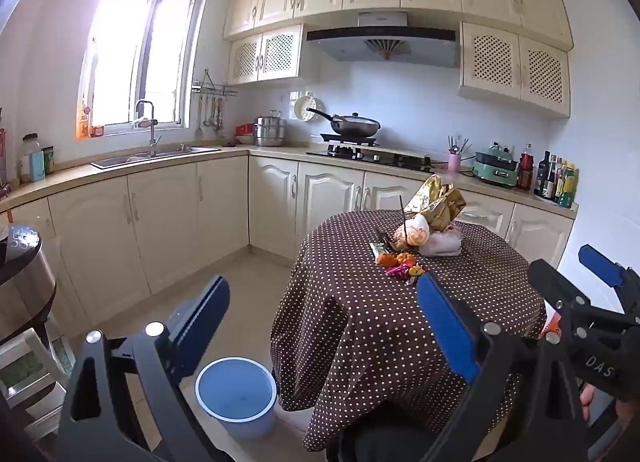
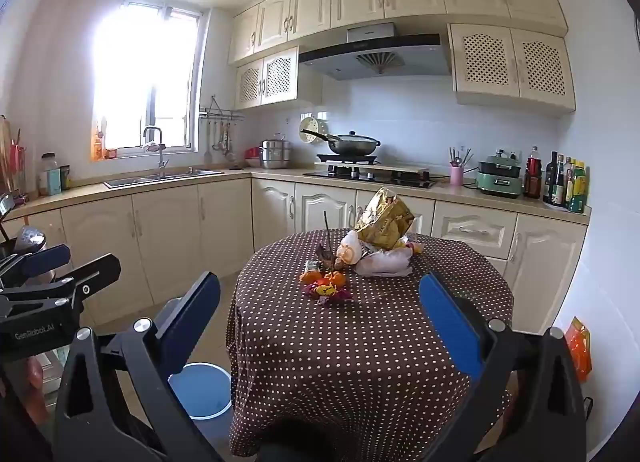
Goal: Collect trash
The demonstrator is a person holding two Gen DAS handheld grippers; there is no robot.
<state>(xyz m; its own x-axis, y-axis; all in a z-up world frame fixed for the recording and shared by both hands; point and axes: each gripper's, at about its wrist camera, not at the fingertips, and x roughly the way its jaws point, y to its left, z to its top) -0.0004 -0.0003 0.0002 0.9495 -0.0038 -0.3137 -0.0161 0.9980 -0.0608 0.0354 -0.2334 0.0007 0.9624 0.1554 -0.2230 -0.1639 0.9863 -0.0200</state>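
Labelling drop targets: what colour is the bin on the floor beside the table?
Light blue bin, open top. Clearest in the left wrist view.

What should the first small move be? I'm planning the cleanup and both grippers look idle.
Probably bring the right gripper forward over the table toward the candy wrappers, the nearest of the trash. Both it and the left gripper are open and empty, well short of the pile, and the blue bin waits open on the floor by the table.

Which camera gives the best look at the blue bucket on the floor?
The left wrist view: the blue bucket shows its whole rim and inside, beside the table. In the right wrist view, the bucket is partly hidden behind the tablecloth and a gripper finger.
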